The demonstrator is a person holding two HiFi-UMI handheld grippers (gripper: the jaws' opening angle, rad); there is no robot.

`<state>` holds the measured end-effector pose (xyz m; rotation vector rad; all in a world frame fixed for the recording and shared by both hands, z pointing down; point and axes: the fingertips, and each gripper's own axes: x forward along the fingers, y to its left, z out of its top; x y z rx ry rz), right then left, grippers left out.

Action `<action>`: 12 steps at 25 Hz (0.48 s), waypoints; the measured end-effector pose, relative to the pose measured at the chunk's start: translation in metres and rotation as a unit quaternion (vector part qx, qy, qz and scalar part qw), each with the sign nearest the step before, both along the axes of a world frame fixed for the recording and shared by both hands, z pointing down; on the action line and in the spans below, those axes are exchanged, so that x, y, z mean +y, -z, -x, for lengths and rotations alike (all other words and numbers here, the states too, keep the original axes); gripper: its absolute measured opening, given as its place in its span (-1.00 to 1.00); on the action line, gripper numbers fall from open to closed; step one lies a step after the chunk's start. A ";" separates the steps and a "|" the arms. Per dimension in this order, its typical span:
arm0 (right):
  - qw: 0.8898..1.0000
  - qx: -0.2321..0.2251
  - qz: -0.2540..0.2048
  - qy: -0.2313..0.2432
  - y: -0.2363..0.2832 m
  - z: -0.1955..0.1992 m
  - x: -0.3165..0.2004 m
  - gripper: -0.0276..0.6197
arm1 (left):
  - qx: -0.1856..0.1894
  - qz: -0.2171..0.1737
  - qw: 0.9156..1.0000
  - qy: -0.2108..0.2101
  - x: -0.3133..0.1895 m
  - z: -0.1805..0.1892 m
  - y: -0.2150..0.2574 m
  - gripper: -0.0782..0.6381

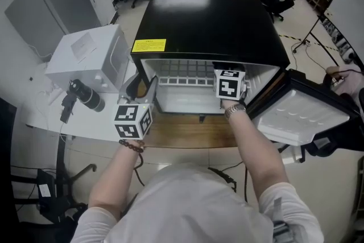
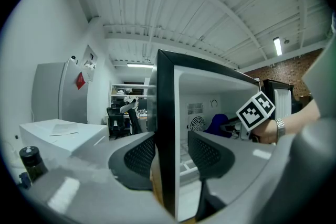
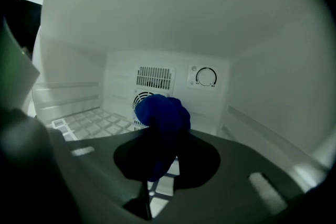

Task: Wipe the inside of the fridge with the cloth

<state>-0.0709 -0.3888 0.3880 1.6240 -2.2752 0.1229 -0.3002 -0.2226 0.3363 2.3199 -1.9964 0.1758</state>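
There are two grippers, one small fridge [image 1: 210,25] and one blue cloth [image 3: 161,113]. The left gripper [image 2: 172,157] has its jaws wide and clamped on the fridge's left wall, one jaw outside and one inside. The right gripper [image 3: 167,155] is deep inside the fridge, and its jaws pinch the cloth tight. The cloth is soft and bunched into a lump. It sits in front of the round vent on the back wall, but whether it touches the wall cannot be made out.

The fridge is a shiny black box on the outside and smooth white on the inside. Its one door [image 1: 301,116] hangs open at the right. Inside there is one white shelf [image 3: 92,122] made of little squares, two vents and one round dial [image 3: 206,77].

The fridge stands on a brown wooden board [image 1: 187,135]. Just beside it on the left is one white box [image 1: 85,57] on a pale table, and one dark bottle [image 2: 29,161] stands near it. One tall grey fridge [image 1: 48,5] stands by the far wall. The floor is pale, and desks and black chairs fill the back of the room
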 end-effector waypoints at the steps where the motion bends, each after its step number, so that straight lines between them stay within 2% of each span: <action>1: 1.000 0.000 -0.001 -0.003 0.000 -0.004 -0.001 -0.70 | 0.000 0.000 1.000 0.000 0.000 0.000 0.000 -0.25; 6: 1.000 0.001 0.012 -0.024 -0.006 -0.024 -0.003 -0.70 | 0.000 0.001 1.000 0.003 0.000 0.000 0.000 -0.25; 12: 0.999 0.003 -0.006 -0.033 0.003 -0.035 -0.007 -0.70 | 0.001 0.002 1.000 0.004 -0.001 0.000 0.000 -0.25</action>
